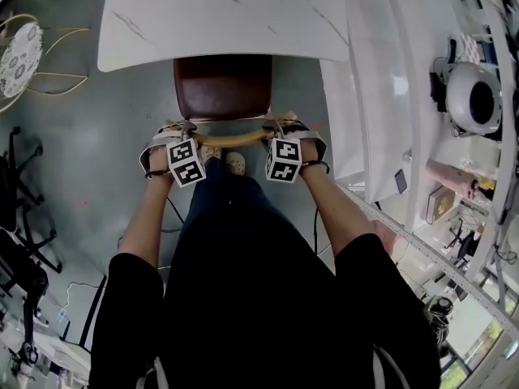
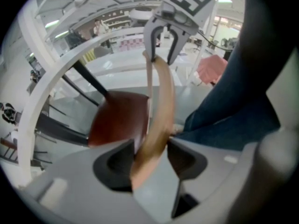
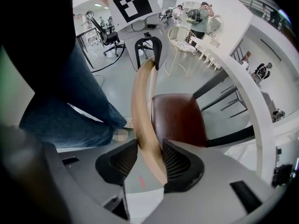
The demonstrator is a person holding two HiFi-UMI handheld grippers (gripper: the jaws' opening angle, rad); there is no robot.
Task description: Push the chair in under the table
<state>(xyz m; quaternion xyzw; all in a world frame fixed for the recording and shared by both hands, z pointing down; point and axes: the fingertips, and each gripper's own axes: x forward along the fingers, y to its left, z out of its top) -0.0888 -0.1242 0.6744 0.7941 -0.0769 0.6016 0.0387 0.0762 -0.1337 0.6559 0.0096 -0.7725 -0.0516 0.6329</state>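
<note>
The chair's dark red seat (image 1: 223,87) sits partly under the white marble table (image 1: 219,14). Its curved wooden backrest rail (image 1: 235,138) faces me. My left gripper (image 1: 185,130) clamps the rail's left end and my right gripper (image 1: 280,128) its right end, both pointing steeply down. In the left gripper view the rail (image 2: 161,106) runs between the pads of the left gripper (image 2: 152,160), touching both. The right gripper view shows the rail (image 3: 142,111) pinched the same way in the right gripper (image 3: 145,160), with the seat (image 3: 177,118) beyond.
A long white counter (image 1: 381,96) runs close along the chair's right side. A wire-frame chair (image 1: 24,55) and a black office chair (image 1: 20,177) stand to the left. The person's shoes (image 1: 235,163) are just behind the chair on the grey floor.
</note>
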